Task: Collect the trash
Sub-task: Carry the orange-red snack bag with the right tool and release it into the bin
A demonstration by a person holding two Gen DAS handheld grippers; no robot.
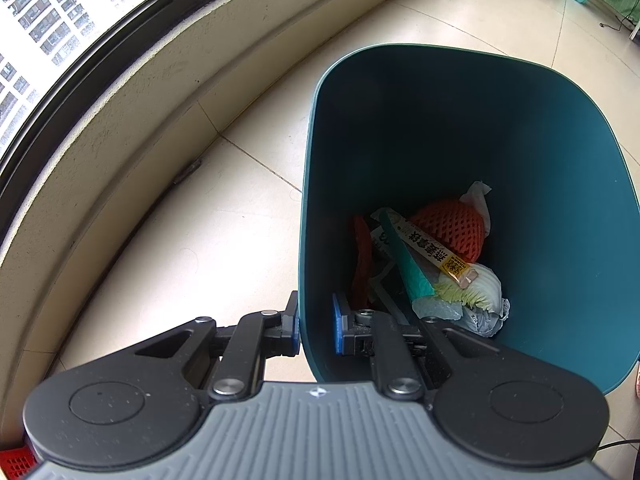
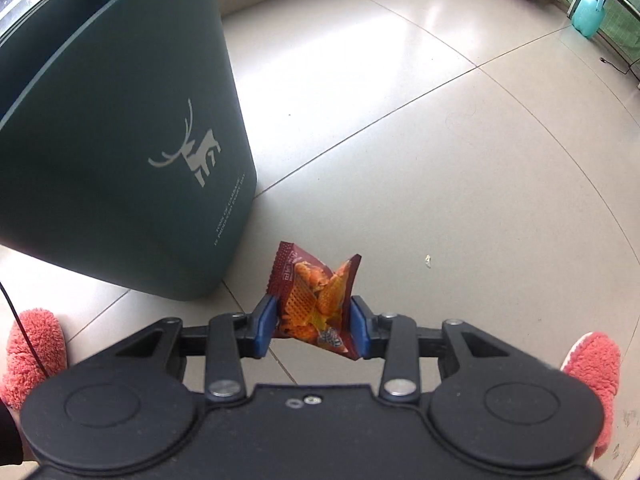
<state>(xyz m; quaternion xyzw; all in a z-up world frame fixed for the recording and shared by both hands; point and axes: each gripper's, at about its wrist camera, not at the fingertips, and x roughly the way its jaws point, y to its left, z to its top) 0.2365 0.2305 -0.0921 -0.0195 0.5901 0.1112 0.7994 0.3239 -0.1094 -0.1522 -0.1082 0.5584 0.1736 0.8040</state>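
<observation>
A dark teal trash bin stands tilted toward me on the tiled floor. My left gripper is shut on its near rim, one finger outside and one inside. Inside lie an orange foam net, a yellow sachet, a cabbage leaf and other wrappers. In the right wrist view the bin shows a white deer logo. My right gripper is shut on a red-orange snack packet, held above the floor to the right of the bin's base.
A low beige wall and window curve along the left. A small white scrap lies on the floor tiles. Pink fuzzy slippers sit at both lower corners. A turquoise spray bottle stands far right.
</observation>
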